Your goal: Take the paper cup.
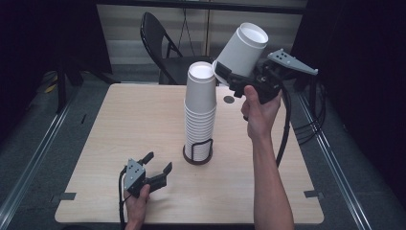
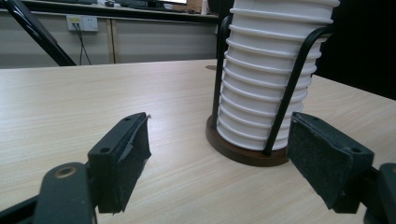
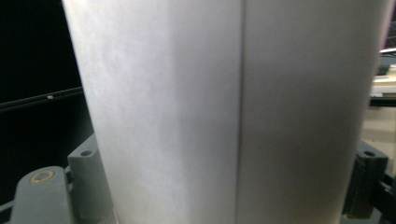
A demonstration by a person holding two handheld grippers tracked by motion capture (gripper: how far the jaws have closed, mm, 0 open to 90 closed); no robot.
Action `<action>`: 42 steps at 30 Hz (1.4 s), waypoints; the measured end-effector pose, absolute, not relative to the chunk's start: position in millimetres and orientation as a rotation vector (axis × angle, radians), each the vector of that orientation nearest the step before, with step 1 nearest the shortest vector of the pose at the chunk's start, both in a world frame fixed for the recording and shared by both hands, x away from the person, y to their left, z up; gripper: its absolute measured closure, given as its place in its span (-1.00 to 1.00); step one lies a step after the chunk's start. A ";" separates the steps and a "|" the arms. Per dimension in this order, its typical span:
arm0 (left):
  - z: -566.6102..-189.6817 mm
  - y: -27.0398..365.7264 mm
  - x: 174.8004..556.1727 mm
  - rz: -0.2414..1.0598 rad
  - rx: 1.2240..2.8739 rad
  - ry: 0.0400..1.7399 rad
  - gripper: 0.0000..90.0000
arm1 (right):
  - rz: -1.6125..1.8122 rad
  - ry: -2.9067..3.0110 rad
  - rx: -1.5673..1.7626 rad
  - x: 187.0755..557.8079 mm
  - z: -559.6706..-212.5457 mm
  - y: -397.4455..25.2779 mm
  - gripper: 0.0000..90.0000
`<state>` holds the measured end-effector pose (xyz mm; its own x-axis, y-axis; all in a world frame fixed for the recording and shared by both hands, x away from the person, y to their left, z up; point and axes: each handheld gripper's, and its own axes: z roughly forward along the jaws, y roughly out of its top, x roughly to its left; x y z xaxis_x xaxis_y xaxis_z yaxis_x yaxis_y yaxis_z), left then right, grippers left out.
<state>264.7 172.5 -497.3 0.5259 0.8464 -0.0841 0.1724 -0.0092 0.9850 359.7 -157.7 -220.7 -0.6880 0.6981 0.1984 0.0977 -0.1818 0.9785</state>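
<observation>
- The right gripper (image 1: 231,79) grips a single white paper cup (image 1: 242,49) between its jaws, tilted, in the air just beside the top of the cup stack (image 1: 200,108).
- The stack stands in a black wire holder (image 1: 197,152) mid-desk (image 1: 134,124).
- The left gripper (image 1: 157,168) rests low near the desk's front edge, jaws spread apart and empty.

The stack of cups (image 2: 271,70) is cut off by the top edge in the left gripper view; the held cup (image 3: 233,112) hides the right gripper's fingers (image 3: 91,186) almost wholly.
</observation>
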 end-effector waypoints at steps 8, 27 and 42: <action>-497.9 175.3 264.8 0.650 1.487 0.922 -0.59 | 1.915 1.658 0.949 354.8 -232.3 -169.3 -0.69; -496.5 177.5 265.1 0.595 1.513 0.928 -0.62 | 1.856 1.729 1.071 347.6 -283.1 -184.9 -0.69; -496.0 176.4 265.4 0.588 1.522 0.917 -0.59 | 1.872 1.766 1.136 335.4 -322.4 -183.2 -0.68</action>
<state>265.4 176.4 -496.0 0.5608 0.8165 -0.1372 0.2166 0.0152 0.9761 335.4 -183.2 -322.4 -0.6290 0.7084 0.3203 0.2785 -0.1794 0.9435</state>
